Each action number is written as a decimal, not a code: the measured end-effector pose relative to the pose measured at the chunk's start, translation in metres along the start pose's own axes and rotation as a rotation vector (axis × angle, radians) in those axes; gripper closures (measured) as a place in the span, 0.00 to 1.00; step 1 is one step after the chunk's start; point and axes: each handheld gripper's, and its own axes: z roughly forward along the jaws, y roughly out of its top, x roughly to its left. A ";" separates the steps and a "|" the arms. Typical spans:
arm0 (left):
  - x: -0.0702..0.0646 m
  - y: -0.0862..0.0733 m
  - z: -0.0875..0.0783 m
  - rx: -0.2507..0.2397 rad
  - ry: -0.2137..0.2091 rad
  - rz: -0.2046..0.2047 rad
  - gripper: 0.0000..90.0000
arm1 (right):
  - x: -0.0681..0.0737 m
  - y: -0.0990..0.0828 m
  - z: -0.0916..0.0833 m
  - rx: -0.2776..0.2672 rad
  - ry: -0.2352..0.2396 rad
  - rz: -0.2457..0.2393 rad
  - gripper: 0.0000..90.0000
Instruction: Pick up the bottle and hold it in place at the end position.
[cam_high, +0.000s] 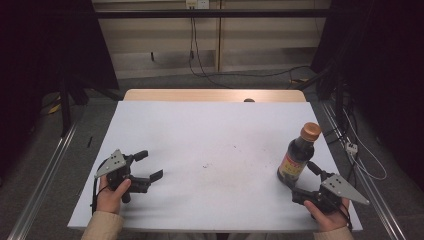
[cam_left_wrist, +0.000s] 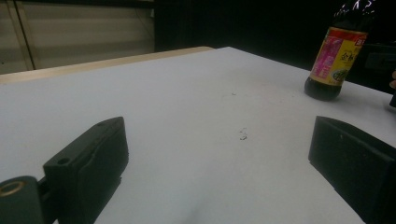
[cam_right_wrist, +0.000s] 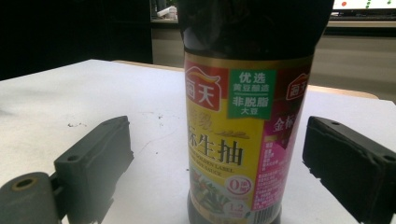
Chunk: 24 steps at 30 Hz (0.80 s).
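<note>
Dark sauce bottle (cam_high: 298, 156) stands upright near the right edge of the table (cam_high: 210, 150), closer to the front right corner than the far one, brown cap on. Right gripper (cam_high: 306, 181) sits just in front of the bottle, jaws spread, one on each side of the lower body; in the right gripper view the pads look apart from the bottle (cam_right_wrist: 247, 126), nothing pinched yet. Left gripper (cam_high: 149, 166) rests near the front left corner, jaws spread and empty, bottle (cam_left_wrist: 337, 53) well apart from it across the table.

Likely step: closing on the bottle.

Risks:
- Bottle is tall and narrow, and the grip point is low on the label. One pad landing first would shove the base and tip it.
- It is near the right edge, so a tip or slide that way could take it off the table.
- Label and body look smooth; a weak squeeze could let it slip or swing top-heavy on lift.
- Bottle looks nearly as wide as the spread jaws, so little slack for aiming; a skewed approach could knock it.
</note>
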 end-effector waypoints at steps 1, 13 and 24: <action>0.000 0.000 0.000 -0.002 0.000 0.001 0.05 | 0.000 0.000 0.000 0.000 0.000 0.000 0.09; -0.002 0.000 -0.002 0.017 0.006 0.032 0.05 | -0.002 0.000 0.001 0.007 -0.006 -0.006 0.09; -0.002 0.000 -0.002 0.015 0.000 0.034 0.05 | -0.006 0.005 0.004 0.008 -0.019 -0.011 0.11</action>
